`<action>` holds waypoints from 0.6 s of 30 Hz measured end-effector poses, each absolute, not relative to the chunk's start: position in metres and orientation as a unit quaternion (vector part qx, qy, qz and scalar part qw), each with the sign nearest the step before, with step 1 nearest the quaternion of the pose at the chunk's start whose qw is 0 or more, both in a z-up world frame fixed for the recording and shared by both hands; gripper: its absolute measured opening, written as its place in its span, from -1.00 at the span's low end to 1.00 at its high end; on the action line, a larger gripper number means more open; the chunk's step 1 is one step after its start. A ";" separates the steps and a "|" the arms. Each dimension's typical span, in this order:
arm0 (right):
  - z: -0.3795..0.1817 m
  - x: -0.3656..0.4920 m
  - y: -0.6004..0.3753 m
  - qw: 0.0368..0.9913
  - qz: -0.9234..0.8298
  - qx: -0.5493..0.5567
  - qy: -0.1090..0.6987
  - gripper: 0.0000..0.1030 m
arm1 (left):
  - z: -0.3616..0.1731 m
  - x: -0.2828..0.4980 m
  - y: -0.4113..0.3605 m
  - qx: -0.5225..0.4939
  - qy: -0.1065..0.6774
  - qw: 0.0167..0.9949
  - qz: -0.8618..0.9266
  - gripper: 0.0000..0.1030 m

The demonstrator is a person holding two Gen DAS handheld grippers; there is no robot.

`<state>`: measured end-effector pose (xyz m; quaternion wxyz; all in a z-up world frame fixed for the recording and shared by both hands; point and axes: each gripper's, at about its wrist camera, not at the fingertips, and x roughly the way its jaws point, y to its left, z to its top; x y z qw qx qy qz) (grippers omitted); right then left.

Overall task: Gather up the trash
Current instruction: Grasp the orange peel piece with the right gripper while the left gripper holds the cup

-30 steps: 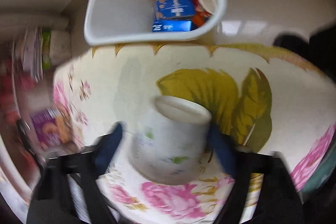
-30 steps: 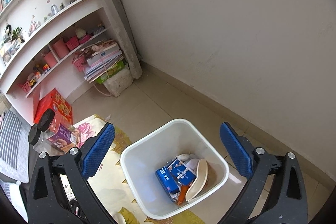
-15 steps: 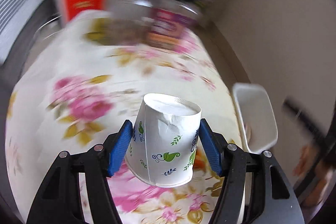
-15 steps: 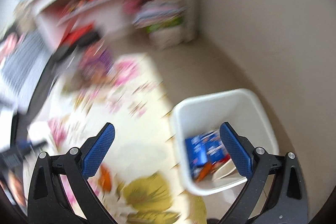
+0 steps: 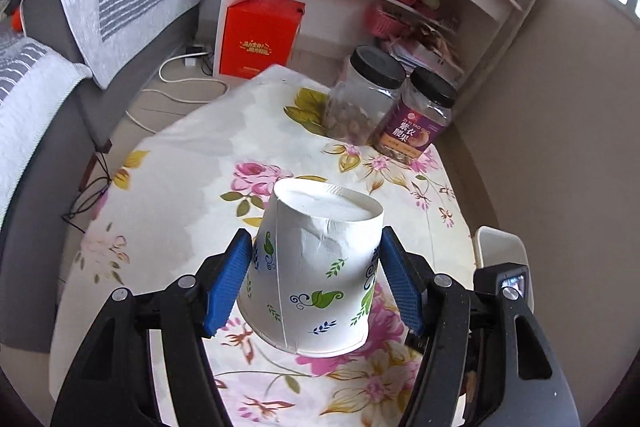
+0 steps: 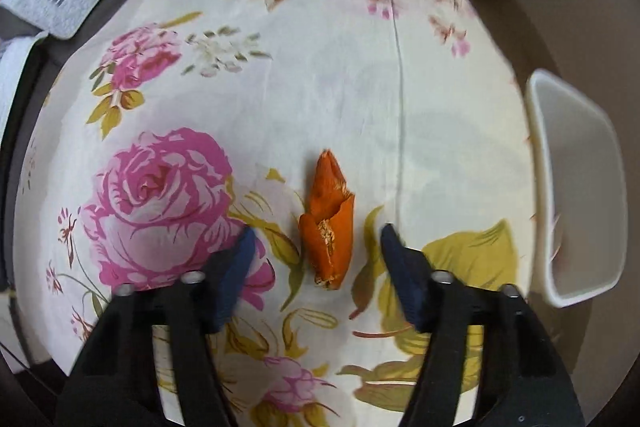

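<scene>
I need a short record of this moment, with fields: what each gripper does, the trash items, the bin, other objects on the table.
left gripper: shut on paper cup, upside down
right gripper: open, jaws have just been closing around orange peel, pads not touching
bin: white, beside the table
table: floral cloth
other: two jars, black lids

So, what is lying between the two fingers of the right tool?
In the right wrist view, an orange peel piece lies on the floral tablecloth between them, untouched.
</scene>
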<state>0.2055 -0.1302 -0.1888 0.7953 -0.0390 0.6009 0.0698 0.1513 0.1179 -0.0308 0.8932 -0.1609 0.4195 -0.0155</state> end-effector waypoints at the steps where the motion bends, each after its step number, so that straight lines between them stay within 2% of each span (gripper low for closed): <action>1: -0.193 0.207 -0.132 0.793 0.064 -0.034 0.605 -0.31 | -0.032 0.151 0.120 -0.159 0.421 0.893 -0.013 0.25; 2: -0.191 0.207 -0.132 0.800 0.060 -0.037 0.596 -0.51 | -0.033 0.151 0.123 -0.158 0.422 0.893 -0.008 0.25; 3: -0.190 0.208 -0.131 0.801 0.061 -0.035 0.595 -0.61 | -0.036 0.152 0.126 -0.160 0.424 0.892 -0.004 0.25; 9: -0.157 0.215 -0.129 0.821 0.099 0.040 0.561 -0.64 | -0.038 0.151 0.146 -0.189 0.411 0.892 0.026 0.25; 18: -0.079 0.206 -0.093 0.876 0.185 0.075 0.439 -0.63 | -0.028 0.144 0.154 -0.206 0.369 0.905 0.052 0.25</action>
